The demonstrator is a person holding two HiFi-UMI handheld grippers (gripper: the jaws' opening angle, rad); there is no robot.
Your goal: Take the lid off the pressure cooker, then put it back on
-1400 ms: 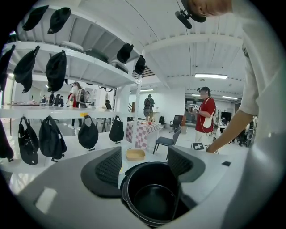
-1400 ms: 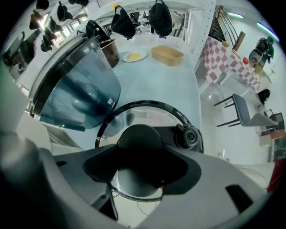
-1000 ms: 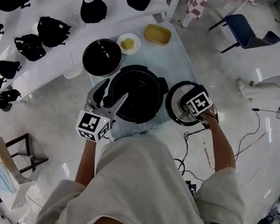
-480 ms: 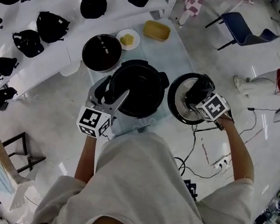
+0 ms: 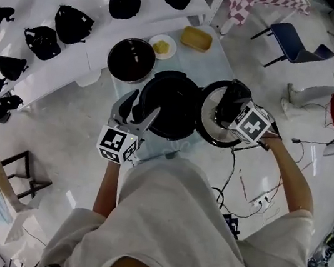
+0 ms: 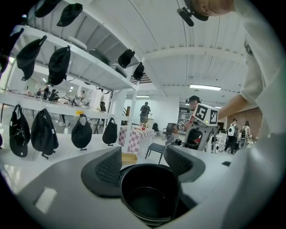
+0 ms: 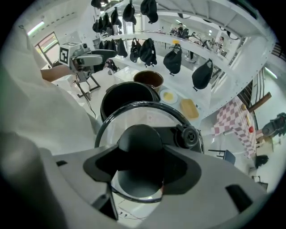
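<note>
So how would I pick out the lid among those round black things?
Find the big black pressure cooker standing open on the pale table. Just to its right, the right gripper holds the lid, jaws shut on its knob. Unlike the deep cooker and dark bowl behind, it is a flat, see-through disc with a black rim.

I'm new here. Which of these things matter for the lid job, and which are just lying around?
In use: pressure cooker, glass lid, right hand-held gripper clamping its knob.
Lying about: brown bowl, small plate, yellow tray, blue chair.
</note>
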